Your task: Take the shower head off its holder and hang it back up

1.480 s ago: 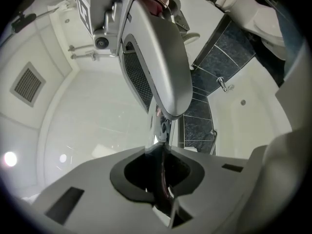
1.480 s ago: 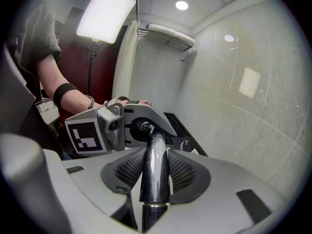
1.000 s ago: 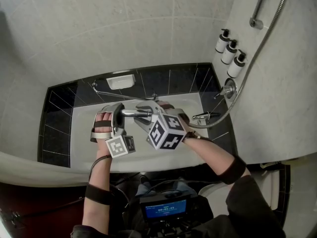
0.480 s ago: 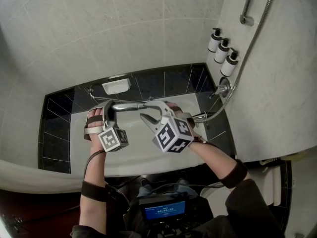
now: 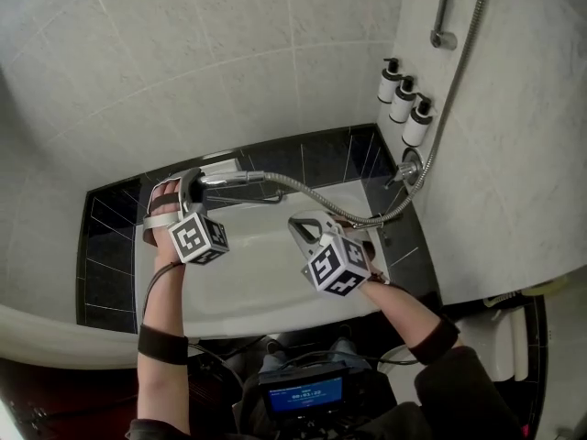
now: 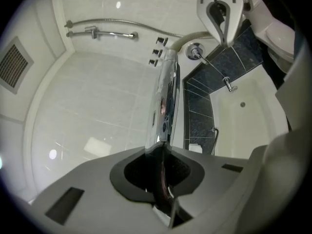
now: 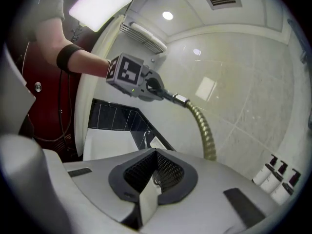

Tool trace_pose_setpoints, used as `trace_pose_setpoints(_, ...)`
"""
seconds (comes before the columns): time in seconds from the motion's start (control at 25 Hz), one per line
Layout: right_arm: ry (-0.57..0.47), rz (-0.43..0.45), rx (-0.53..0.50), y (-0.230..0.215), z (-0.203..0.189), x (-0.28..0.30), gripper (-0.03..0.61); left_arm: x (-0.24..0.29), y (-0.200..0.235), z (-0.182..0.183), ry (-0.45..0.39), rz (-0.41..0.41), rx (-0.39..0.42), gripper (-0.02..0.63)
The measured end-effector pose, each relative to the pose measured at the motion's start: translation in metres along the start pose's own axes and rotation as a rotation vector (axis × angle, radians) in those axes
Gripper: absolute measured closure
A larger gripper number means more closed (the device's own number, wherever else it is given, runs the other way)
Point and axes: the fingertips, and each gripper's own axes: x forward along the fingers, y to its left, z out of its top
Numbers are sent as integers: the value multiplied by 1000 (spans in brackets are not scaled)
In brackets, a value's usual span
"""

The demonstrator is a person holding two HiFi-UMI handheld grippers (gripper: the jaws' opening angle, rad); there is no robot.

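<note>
Pale tiled walls all round, with a white bathtub [image 5: 266, 278] set into a black tiled ledge [image 5: 105, 246] down below. Three pump bottles [image 5: 403, 102] hang in a row on the right-hand wall just above the mixer tap [image 5: 410, 167], and the wall rail [image 5: 444, 7] runs up above them. Only thing across the way is the ribbed metal hose [image 5: 321, 202], which comes down the right wall past the tap and swings over the tub, just behind the right claw [image 5: 304, 227]. That one's jaws have just been closing and now sit together with nothing in them.

Left claw [image 5: 190, 193] is clamped tight on the shower head [image 5: 231, 179], held up over the tub's far left end near the back wall, well apart from the rail. It's a slim chrome wand, mirror-shiny, with the hose screwed onto its end.

Can't make out the spray face at all. The rail's top is cut off in the head view, and a white soap dish [image 5: 218, 161] only just peeks out behind the wand.
</note>
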Motion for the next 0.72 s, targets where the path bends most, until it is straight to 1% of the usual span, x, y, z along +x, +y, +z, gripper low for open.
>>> trace_pose_setpoints(0.08, 24, 0, 34, -1, -17, -2, 558, 6, 19, 4, 0, 6, 25, 566)
trace_pose_setpoints(0.24, 74, -17, 83, -8, -50, -7, 558, 9, 68, 30, -19, 5, 16, 566)
trace_pose_setpoints(0.4, 126, -35, 122, -19, -81, -11, 558, 22, 111, 47, -36, 4, 70, 566)
trace_pose_setpoints(0.56, 184, -53, 147, -21, -109, -21, 558, 30, 154, 55, -8, 13, 130, 566)
trace_pose_setpoints(0.72, 224, -66, 171, -24, -127, -30, 558, 26, 208, 84, -35, 28, 149, 566)
